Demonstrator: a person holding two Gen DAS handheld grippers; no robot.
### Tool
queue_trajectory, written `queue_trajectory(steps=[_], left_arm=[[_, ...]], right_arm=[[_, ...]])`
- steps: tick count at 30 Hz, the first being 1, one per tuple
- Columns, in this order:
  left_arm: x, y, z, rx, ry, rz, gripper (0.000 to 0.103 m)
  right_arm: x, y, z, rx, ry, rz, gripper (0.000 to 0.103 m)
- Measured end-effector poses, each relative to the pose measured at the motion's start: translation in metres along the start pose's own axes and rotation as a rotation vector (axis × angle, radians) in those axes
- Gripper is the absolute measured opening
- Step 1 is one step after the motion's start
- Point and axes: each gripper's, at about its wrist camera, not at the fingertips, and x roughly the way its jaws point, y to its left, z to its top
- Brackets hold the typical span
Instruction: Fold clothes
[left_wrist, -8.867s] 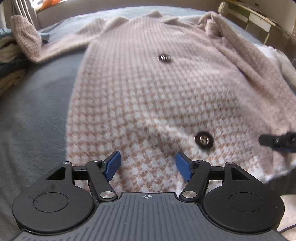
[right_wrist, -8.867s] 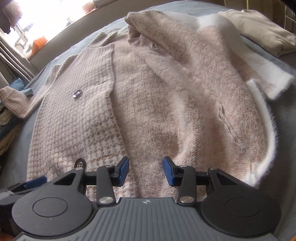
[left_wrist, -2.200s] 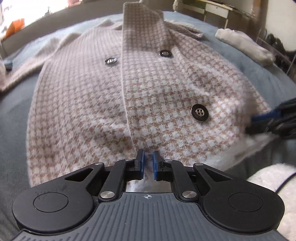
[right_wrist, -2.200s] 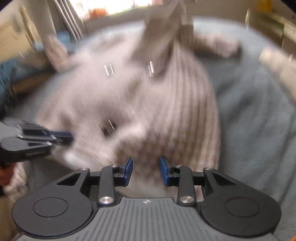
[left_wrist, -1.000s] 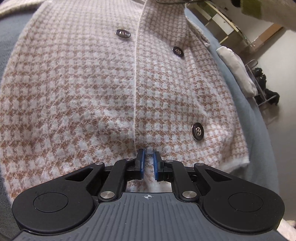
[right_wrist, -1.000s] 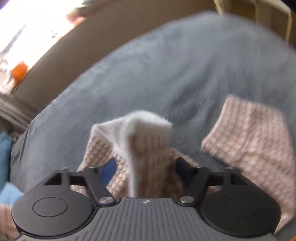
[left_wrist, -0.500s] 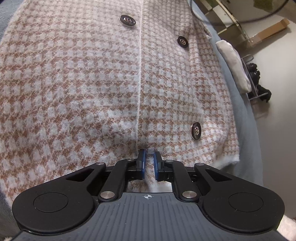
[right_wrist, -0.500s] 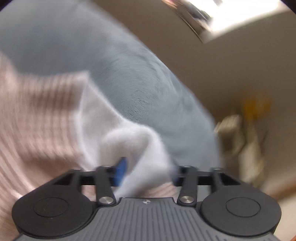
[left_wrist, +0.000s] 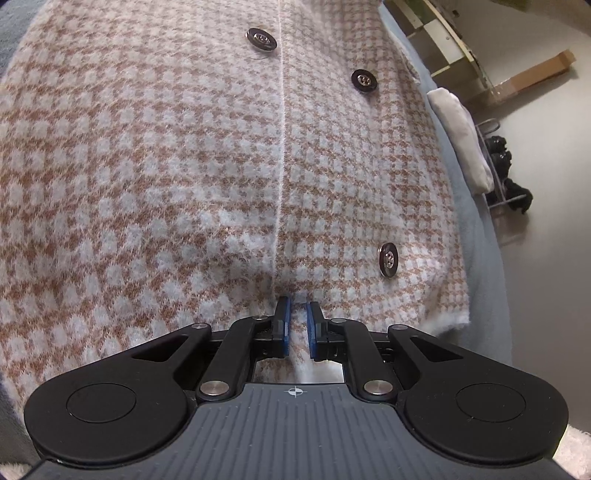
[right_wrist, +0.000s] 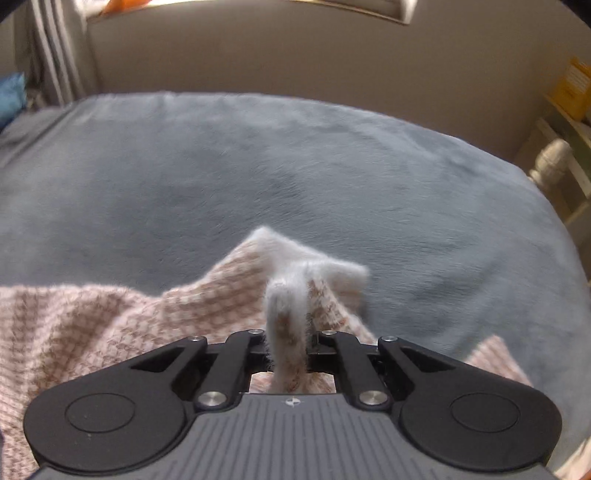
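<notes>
- the houndstooth cardigan (left_wrist: 184, 166) lies spread front-up on the grey blanket (right_wrist: 258, 166), 3 dark buttons (left_wrist: 387, 259) showing.
- the left gripper (left_wrist: 297, 325) pinches its hem at the front seam, jaws nearly together.
- the right gripper (right_wrist: 287, 339) clamps a bunched white-edged fold of it above the blanket.
- a folded white cloth (left_wrist: 461, 136) lies at the blanket's edge.

A wide bed under a soft grey-blue plush blanket (right_wrist: 295, 166) fills the room. Behind it rises a plain beige wall (right_wrist: 277, 59) with daylight along its top. Right of the bed stand pale wooden shelves (left_wrist: 454, 48) above smooth grey floor (left_wrist: 546, 155).
</notes>
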Motion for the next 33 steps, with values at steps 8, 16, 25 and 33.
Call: queue_trajectory(steps=[8, 16, 25, 33], left_arm=[[0.002, -0.002, 0.001, 0.018, 0.002, 0.0, 0.011], [0.003, -0.007, 0.003, 0.032, 0.013, 0.016, 0.011], [0.007, -0.015, 0.01, 0.039, 0.042, 0.059, 0.011], [0.01, -0.022, 0.016, 0.045, 0.068, 0.098, 0.011]], right_arm=[[0.05, 0.029, -0.005, 0.033, -0.001, -0.053, 0.025], [-0.053, -0.043, -0.009, 0.17, -0.201, 0.066, 0.072], [-0.107, -0.211, -0.149, 0.816, -0.054, 0.07, 0.085], [-0.064, -0.261, -0.258, 1.222, 0.053, 0.162, 0.091]])
